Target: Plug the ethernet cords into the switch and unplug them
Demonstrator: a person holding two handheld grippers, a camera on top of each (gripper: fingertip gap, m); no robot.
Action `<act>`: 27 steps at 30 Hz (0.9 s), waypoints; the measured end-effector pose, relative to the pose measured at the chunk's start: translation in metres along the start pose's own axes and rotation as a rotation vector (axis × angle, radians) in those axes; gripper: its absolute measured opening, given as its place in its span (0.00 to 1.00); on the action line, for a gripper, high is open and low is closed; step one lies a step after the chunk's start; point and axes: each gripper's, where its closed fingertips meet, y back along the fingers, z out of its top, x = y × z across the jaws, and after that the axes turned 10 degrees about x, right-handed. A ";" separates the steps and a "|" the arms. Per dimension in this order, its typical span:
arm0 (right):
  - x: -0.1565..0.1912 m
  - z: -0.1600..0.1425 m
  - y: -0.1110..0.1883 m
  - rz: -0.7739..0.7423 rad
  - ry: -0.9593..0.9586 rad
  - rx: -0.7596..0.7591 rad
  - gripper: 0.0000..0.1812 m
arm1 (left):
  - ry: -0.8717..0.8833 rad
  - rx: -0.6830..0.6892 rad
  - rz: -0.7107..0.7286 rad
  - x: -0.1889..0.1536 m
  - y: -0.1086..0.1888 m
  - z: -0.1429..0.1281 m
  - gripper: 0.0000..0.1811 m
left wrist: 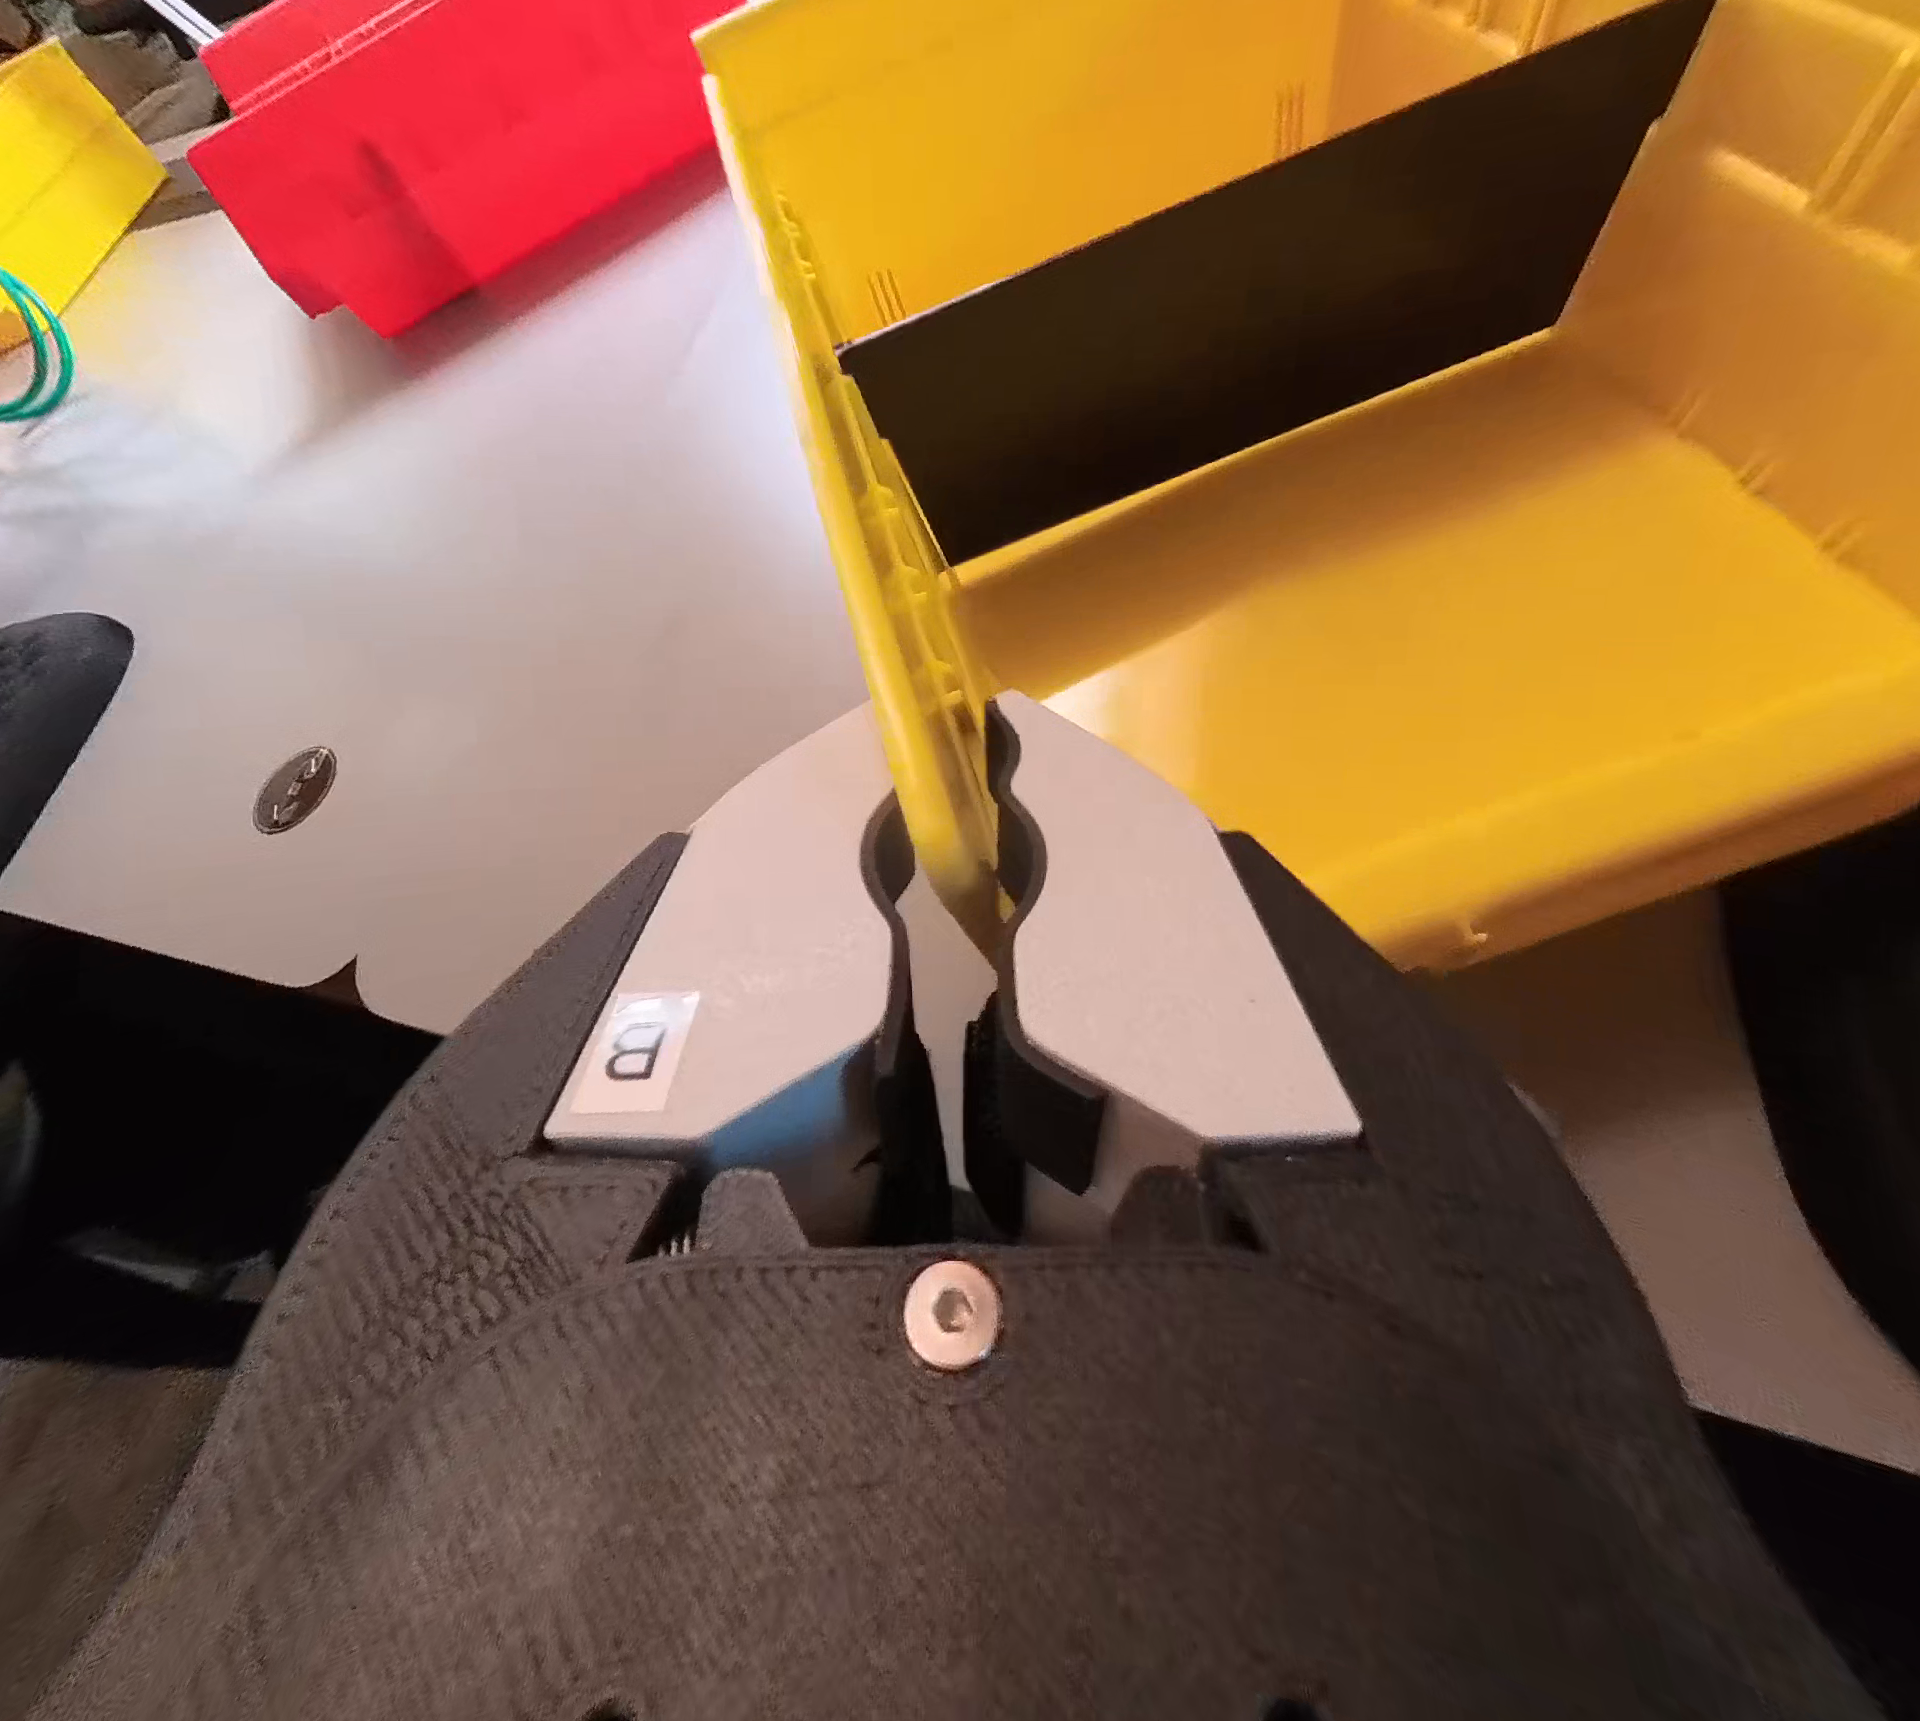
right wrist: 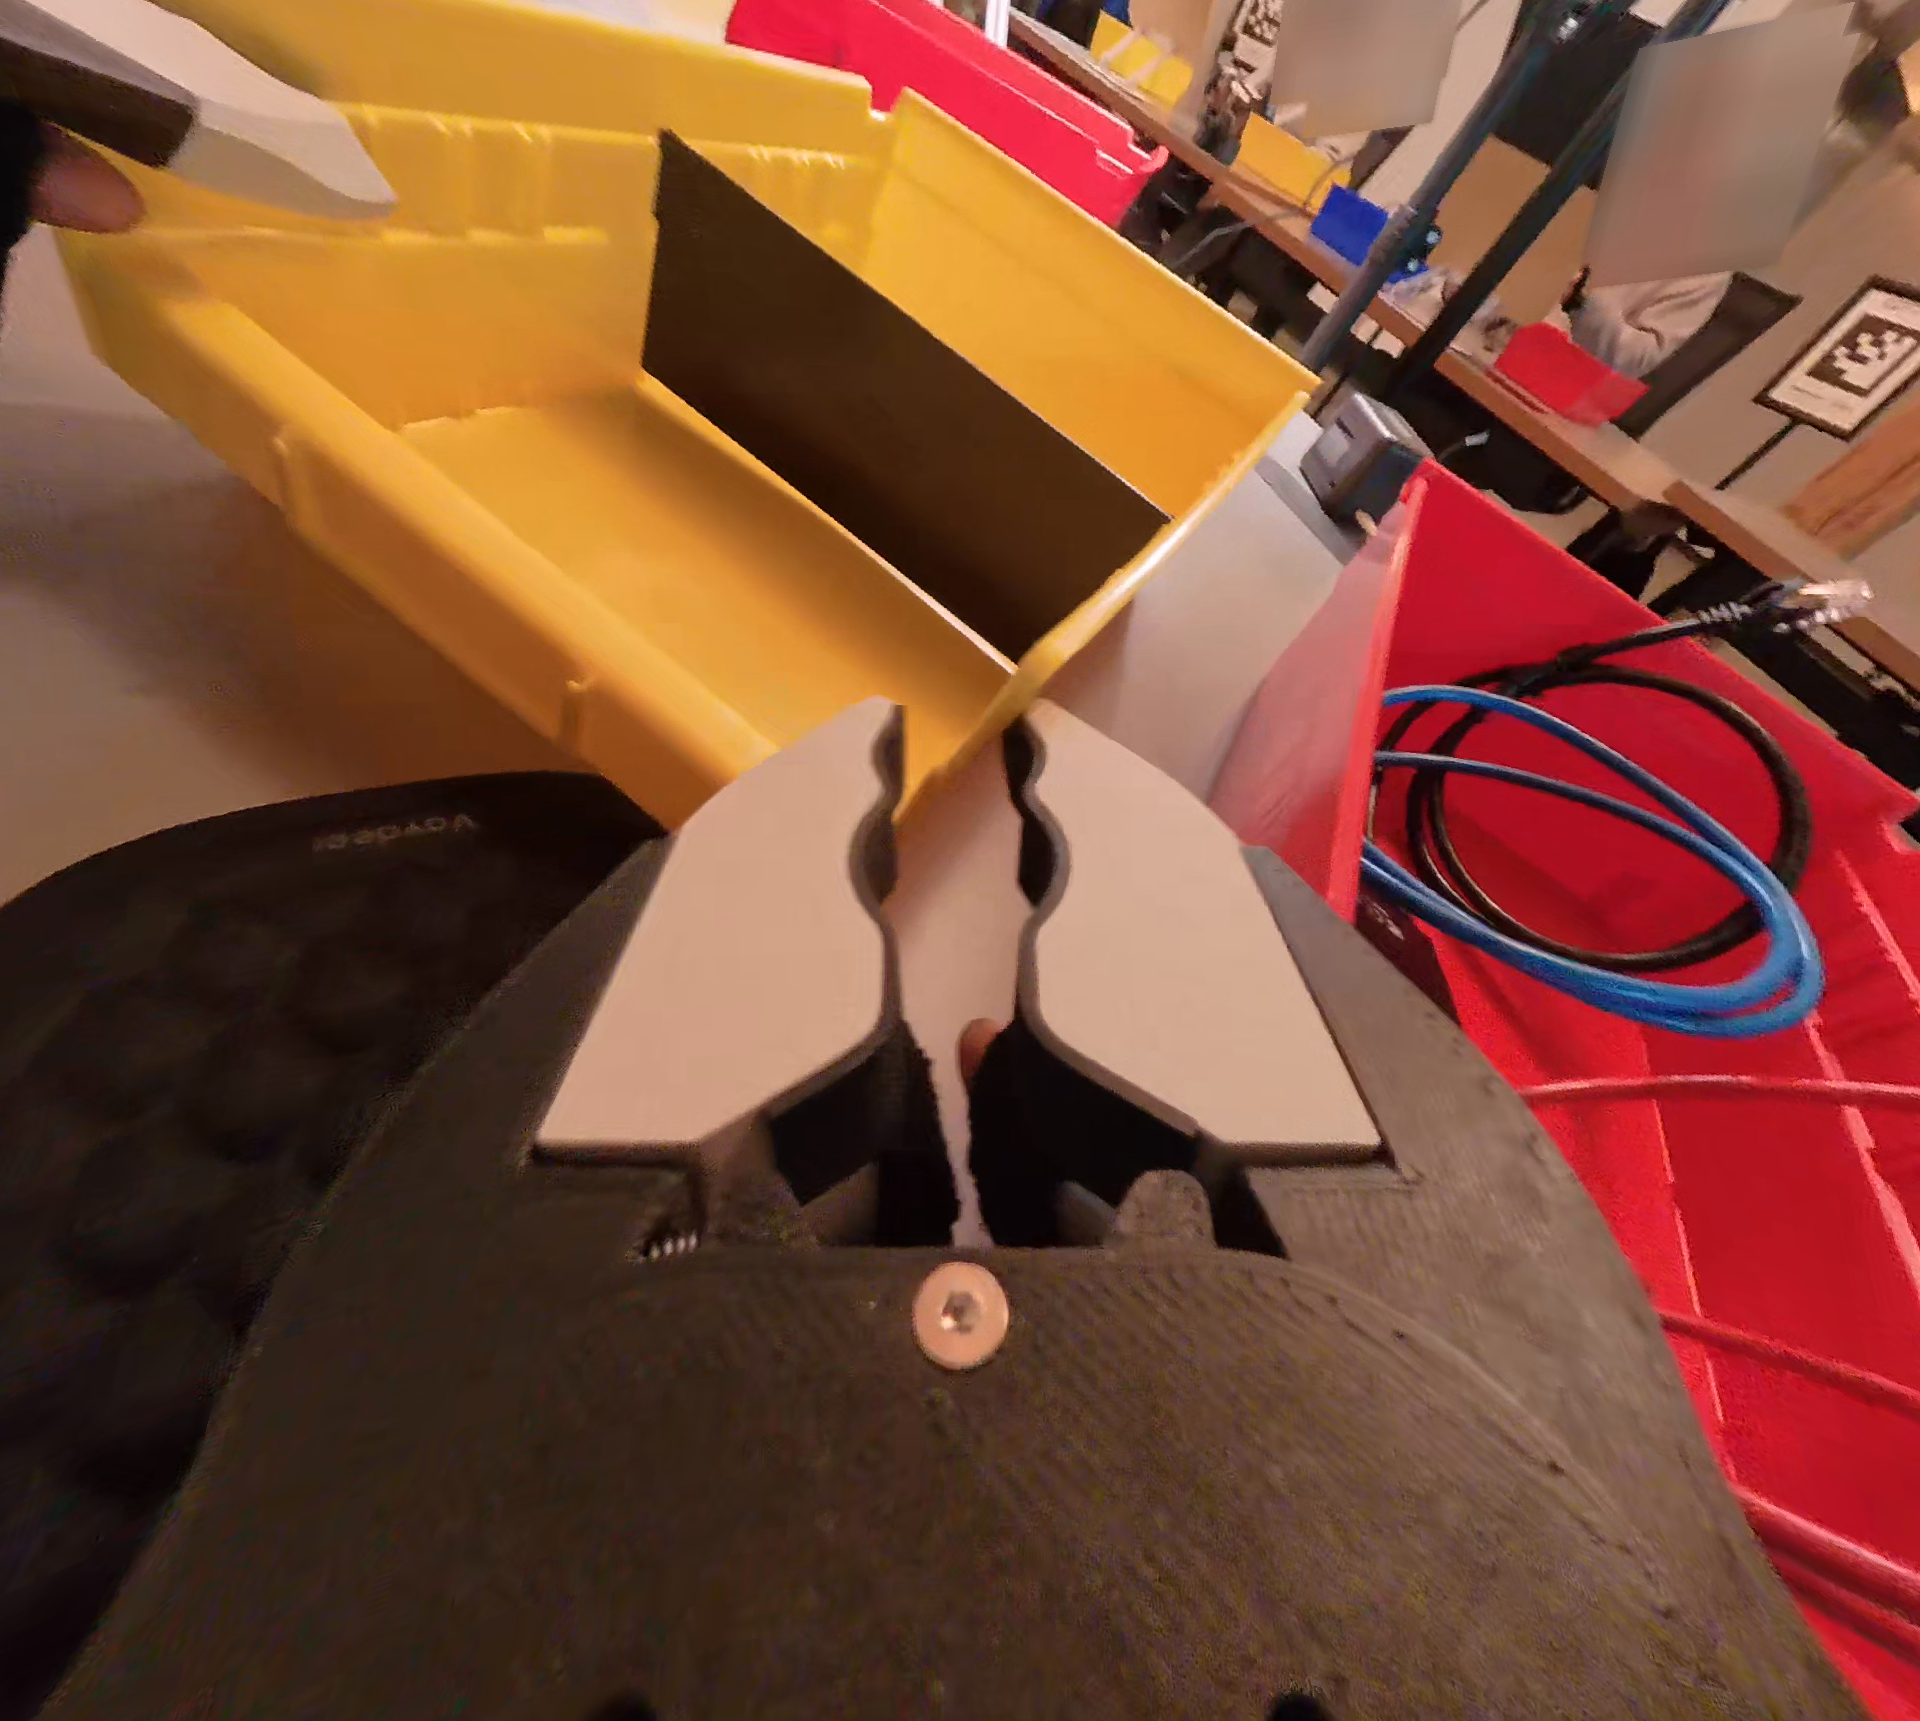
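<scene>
My left gripper (left wrist: pixel 940 721) is shut on the left side wall of a yellow bin (left wrist: pixel 1039 113), which has a black divider (left wrist: pixel 1247 300) across it. My right gripper (right wrist: pixel 961 726) is shut on the opposite wall of the same yellow bin (right wrist: pixel 520 61), near its low front. The left gripper's finger (right wrist: pixel 281 165) shows at the far wall in the right wrist view. Coiled blue (right wrist: pixel 1662 975) and black (right wrist: pixel 1787 798) ethernet cords lie in a red bin (right wrist: pixel 1507 591) at the right. A small dark box (right wrist: pixel 1361 450) stands behind it; I cannot tell whether it is the switch.
A red cord (right wrist: pixel 1714 1089) crosses the red bin's floor. Another red bin (left wrist: pixel 468 113) lies on the grey table (left wrist: pixel 468 580) at the back left, beside a yellow bin (left wrist: pixel 62 165) and green wire (left wrist: pixel 42 352). A black chair back (right wrist: pixel 208 996) is close at my lower left. Some 20 cm of space lies between my two pairs of fingers.
</scene>
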 end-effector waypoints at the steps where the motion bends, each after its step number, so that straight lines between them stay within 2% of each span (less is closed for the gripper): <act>1: -0.001 -0.001 0.000 -0.001 0.001 0.005 0.08 | 0.006 -0.019 -0.011 -0.001 -0.002 0.002 0.08; 3: 0.000 -0.001 0.001 0.007 0.011 -0.003 0.09 | 0.037 -0.059 -0.039 0.000 -0.007 0.004 0.10; 4: 0.001 0.000 0.002 0.005 0.028 -0.008 0.09 | 0.052 -0.083 -0.052 0.001 -0.009 0.005 0.06; 6: 0.000 0.000 0.004 -0.046 0.106 -0.018 0.09 | 0.065 -0.118 -0.055 0.001 -0.006 0.011 0.04; 8: 0.000 0.003 0.008 -0.087 0.175 -0.062 0.09 | -0.004 -0.152 0.042 0.006 0.006 0.022 0.04; 10: -0.003 0.011 0.017 -0.086 0.149 -0.142 0.09 | -0.035 -0.225 0.107 0.009 0.026 0.036 0.04; 12: -0.007 0.025 0.031 -0.119 0.166 -0.251 0.10 | 0.009 -0.344 0.123 0.012 0.051 0.052 0.03; 14: -0.012 0.041 0.049 -0.207 0.241 -0.370 0.11 | 0.021 -0.455 0.161 0.015 0.076 0.065 0.03; 17: -0.024 0.060 0.085 -0.318 0.266 -0.505 0.10 | 0.078 -0.693 0.151 0.010 0.117 0.089 0.03; 21: -0.053 0.063 0.134 -0.473 0.318 -0.560 0.10 | 0.081 -0.939 0.101 -0.021 0.151 0.119 0.02; 27: -0.102 0.025 0.211 -0.652 0.354 -0.495 0.10 | 0.062 -1.105 -0.082 -0.109 0.170 0.157 0.03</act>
